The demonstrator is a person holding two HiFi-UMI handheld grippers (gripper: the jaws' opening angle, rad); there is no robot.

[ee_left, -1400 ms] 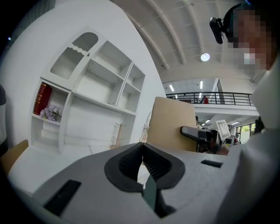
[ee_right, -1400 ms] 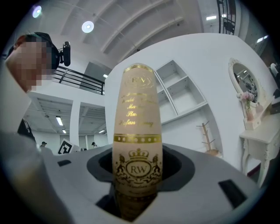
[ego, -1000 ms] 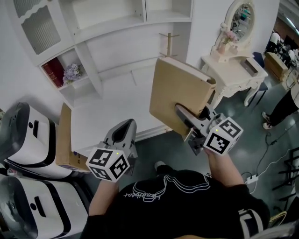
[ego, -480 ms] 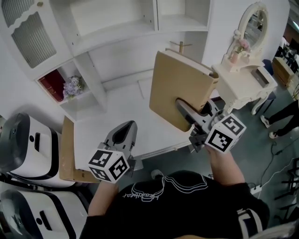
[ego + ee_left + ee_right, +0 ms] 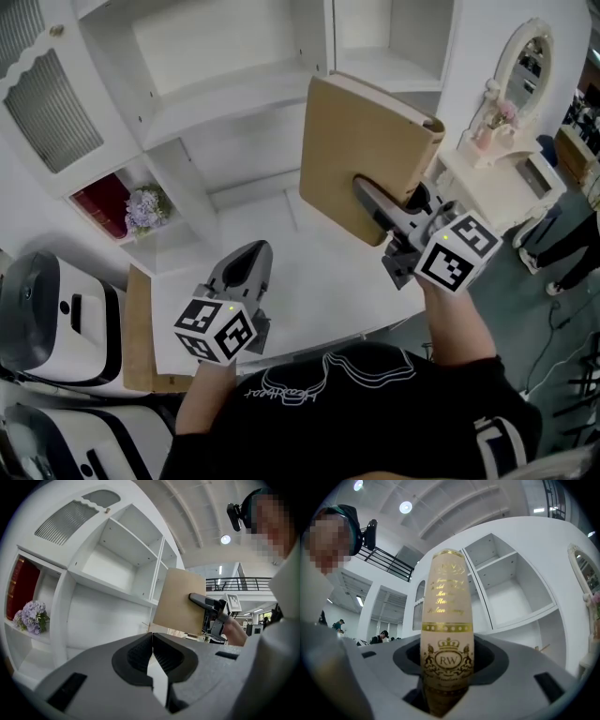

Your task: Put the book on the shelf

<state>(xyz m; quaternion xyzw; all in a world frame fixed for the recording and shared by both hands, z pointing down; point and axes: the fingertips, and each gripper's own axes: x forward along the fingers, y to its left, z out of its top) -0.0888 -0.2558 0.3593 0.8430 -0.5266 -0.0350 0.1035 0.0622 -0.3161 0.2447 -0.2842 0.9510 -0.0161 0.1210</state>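
step: looks to me like the carry-up phase. The book is in the air and not on any shelf yet.
left gripper (image 5: 247, 267): jaws pressed together with nothing in them, hanging low over the white desk top (image 5: 309, 272). I'd leave it out of the path, or bring it up to steady the free edge if the book starts to swing.
right gripper (image 5: 382, 208): clamped on the book, one jaw flat across the tan cover. It's holding a big slab near one edge, so I'd go slow with no wrist flicks.
book (image 5: 361, 141): held roughly upright, a bit tilted, in front of the open bays. I'd square it to the opening before pushing in so a corner doesn't catch a divider.
shelf (image 5: 225, 105): white unit with empty bays beyond the book. The wide bay looks like the easy target. A red book (image 5: 98, 202) and some flowers (image 5: 148, 206) sit in a lower-left cubby, well clear.
book vs tool: in the right gripper view the gold-lettered spine (image 5: 447, 620) stands straight up between the jaws, with most of the book sticking out beyond them toward the shelf.
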